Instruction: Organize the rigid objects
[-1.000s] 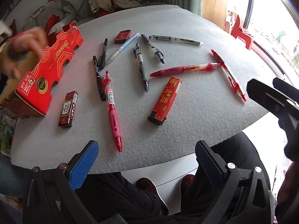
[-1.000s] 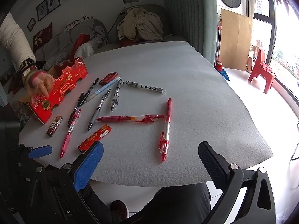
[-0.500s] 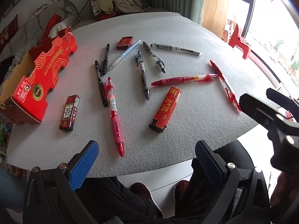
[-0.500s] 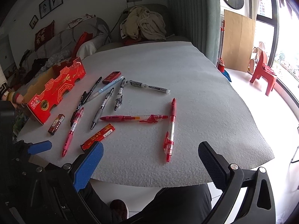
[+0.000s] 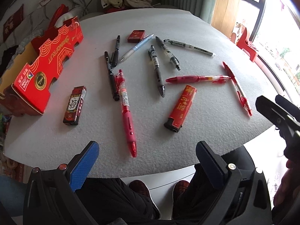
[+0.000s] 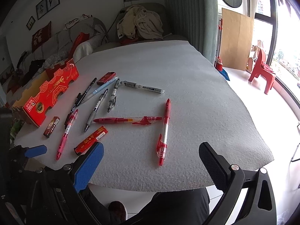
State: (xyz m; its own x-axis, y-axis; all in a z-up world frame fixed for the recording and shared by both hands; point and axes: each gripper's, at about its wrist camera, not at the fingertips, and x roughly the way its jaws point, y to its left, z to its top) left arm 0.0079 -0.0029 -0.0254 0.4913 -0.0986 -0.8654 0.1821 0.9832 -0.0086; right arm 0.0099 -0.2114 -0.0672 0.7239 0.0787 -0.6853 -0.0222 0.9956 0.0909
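Note:
Several pens lie scattered on a white foam-covered table. A red pen points toward my left gripper, which hangs open at the near edge. A red lighter lies right of that pen, and a small dark box left of it. An open red cardboard box stands at the far left. My right gripper is open too, just short of a red-and-clear pen. Another red pen lies crosswise, touching it. Nothing is held.
Black, grey and pale-blue pens cluster mid-table beside a small red box. A sofa with piled clothes stands behind the table. A red child's chair and cardboard sheet are by the window. A person's dark trousers and shoes show below the edge.
The hand that was on the red cardboard box has withdrawn out of view. Both grippers have edged closer to the table, still open.

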